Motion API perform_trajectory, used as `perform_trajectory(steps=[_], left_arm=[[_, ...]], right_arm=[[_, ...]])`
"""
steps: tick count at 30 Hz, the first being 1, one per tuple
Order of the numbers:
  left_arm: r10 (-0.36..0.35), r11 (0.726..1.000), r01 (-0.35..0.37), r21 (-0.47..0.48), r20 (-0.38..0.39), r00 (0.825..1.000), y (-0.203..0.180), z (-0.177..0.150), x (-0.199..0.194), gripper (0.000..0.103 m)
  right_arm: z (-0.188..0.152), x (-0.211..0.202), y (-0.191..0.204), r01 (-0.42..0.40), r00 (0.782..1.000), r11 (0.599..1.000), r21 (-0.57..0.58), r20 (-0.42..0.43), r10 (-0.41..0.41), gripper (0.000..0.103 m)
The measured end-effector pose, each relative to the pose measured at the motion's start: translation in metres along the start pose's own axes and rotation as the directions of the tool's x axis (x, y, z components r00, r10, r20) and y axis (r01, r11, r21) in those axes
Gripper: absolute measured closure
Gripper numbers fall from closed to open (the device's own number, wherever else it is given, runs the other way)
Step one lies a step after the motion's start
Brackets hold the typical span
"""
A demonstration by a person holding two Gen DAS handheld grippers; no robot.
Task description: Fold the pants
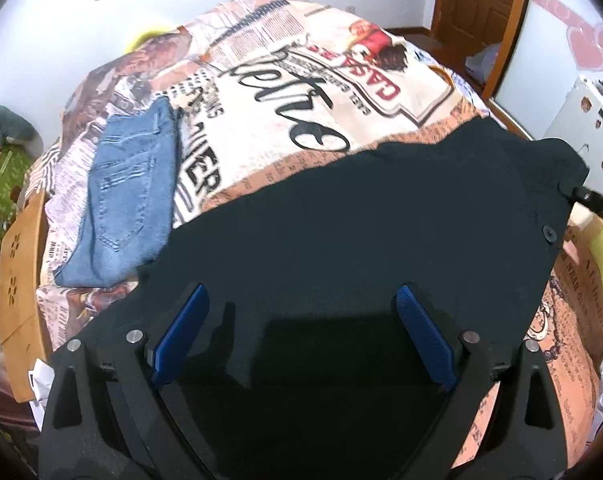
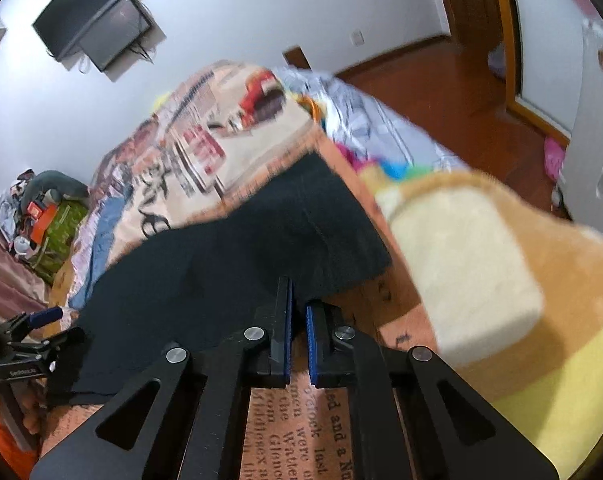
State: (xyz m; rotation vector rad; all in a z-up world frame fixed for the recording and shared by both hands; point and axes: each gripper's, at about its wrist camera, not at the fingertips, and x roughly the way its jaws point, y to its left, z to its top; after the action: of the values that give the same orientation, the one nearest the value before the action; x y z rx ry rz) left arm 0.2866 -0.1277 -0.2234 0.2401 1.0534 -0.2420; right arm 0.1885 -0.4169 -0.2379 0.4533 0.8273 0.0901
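Note:
Black pants lie spread across the near part of the printed bed cover. My left gripper hovers just above them, open, its blue pads wide apart and holding nothing. At the right edge, my right gripper pinches a raised corner of the pants near a black button. In the right wrist view the right gripper has its jaws almost together on the edge of the black pants.
Folded blue jeans lie on the left of the bed. A bread-shaped plush pillow sits close on the right. A wooden board borders the bed's left side, and a white cabinet stands at the right.

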Motion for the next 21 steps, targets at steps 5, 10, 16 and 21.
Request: perform_trajectory(steps=[5,10,16,21], left_arm=[[0.02,0.999,-0.019,-0.031,0.057,0.998,0.016,-0.004,-0.023,0.007],[0.039,0.997,-0.03,-0.071,0.117,0.992,0.038,-0.013,-0.05,0.007],[0.071,0.989,-0.046,-0.141,0.176,0.982,0.075,-0.028,-0.079,0.007],[0.097,0.973,-0.048,-0.226,0.208,0.973,0.112,-0.046,-0.096,0.007]], right_arm=[[0.02,-0.023,0.021,-0.015,0.997,0.999,-0.05,0.075,0.019,0.099],[0.038,-0.035,0.053,-0.034,0.991,0.993,-0.116,0.126,0.049,0.099],[0.055,-0.045,0.105,-0.077,0.979,0.976,-0.204,0.172,0.113,0.099],[0.061,-0.047,0.156,-0.122,0.967,0.947,-0.298,0.179,0.181,0.099]])
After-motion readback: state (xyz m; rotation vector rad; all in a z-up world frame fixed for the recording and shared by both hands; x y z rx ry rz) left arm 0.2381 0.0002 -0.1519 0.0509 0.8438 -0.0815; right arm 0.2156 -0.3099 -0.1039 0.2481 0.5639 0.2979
